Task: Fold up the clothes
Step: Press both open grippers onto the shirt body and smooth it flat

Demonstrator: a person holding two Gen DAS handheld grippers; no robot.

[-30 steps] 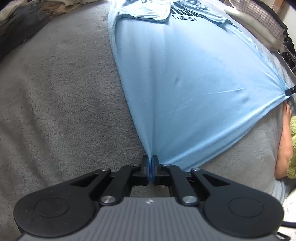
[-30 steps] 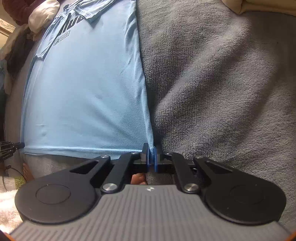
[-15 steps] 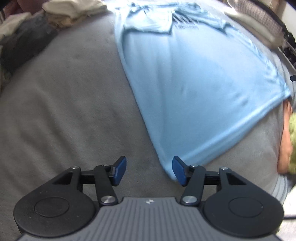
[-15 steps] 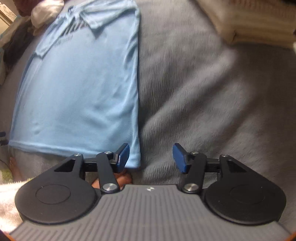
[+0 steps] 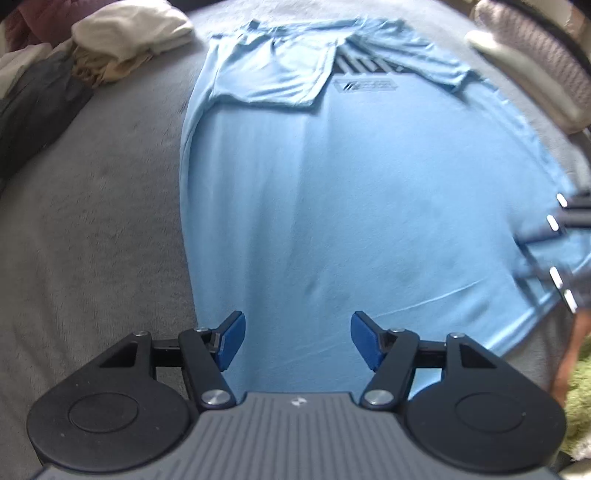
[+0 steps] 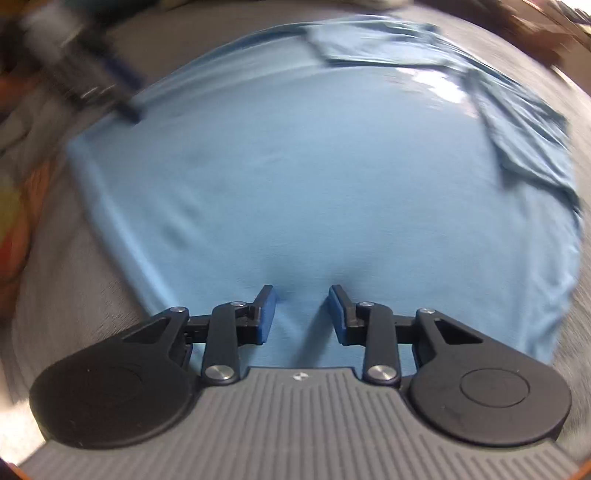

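Note:
A light blue T-shirt (image 5: 351, 206) lies flat on the grey blanket (image 5: 92, 229), with both sleeves folded in over its chest at the far end. My left gripper (image 5: 297, 334) hovers over the near part of the shirt. Its jaws are opening and nothing is pinched between its blue pads (image 5: 231, 341). In the right wrist view the T-shirt (image 6: 314, 184) fills the blurred frame. My right gripper (image 6: 302, 308) is just above it with its jaws closing. A slight pucker of cloth lies between them, and the pads are not pressing on it. The right gripper (image 5: 565, 236) shows blurred at the shirt's right edge.
Folded pale clothes (image 5: 129, 33) and a dark garment (image 5: 33, 107) lie at the blanket's far left. A patterned cushion (image 5: 535, 62) sits at the far right. A green fuzzy mat (image 5: 580, 391) and a person's bare foot (image 5: 576, 343) are off the right edge.
Both grippers let go of the shirt's hem corners and opened. Each moved inward over the shirt's body, and the right one rolled so the shirt now lies crosswise in its view.

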